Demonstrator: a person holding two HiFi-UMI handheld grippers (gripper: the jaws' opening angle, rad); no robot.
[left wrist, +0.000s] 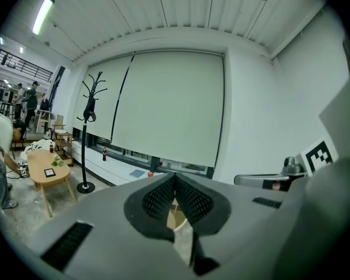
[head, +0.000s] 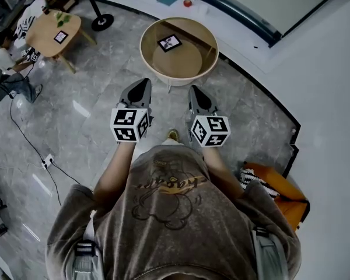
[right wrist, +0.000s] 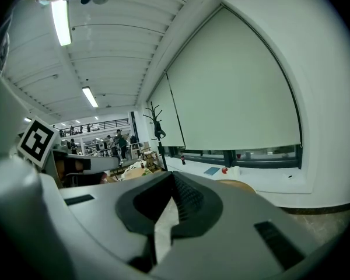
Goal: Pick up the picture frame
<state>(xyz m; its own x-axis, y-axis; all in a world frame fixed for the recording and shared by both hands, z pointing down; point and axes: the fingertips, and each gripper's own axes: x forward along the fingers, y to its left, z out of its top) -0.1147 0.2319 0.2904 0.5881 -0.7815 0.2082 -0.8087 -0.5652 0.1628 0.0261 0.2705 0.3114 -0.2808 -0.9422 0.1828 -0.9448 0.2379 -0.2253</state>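
Plainly, both pairs of jaws are pressed together with nothing between their ribbed pads: the left gripper (left wrist: 175,178) and the right gripper (right wrist: 174,178) each show only a thin seam where the pads meet. From the head view the two grippers, left (head: 144,83) and right (head: 193,88), are held side by side and point away from the person, each carrying one marker cube, left (head: 130,125) and right (head: 210,130), two cubes in all.

Just ahead of the fingertips stands one round table (head: 207,37) with a raised pale rim and a tan top. On it, toward the far left part, sits the single picture frame (head: 170,42), well apart from both grippers. It is small and rectangular, with a dark border, a white mat and a dark patch at the centre, turned a little askew; whether it lies flat or is propped cannot be told.

Farther off to the left is a second, smaller wooden table (head: 46,31) bearing a small square card (head: 60,37). One coat stand (left wrist: 88,109) rises beside it.
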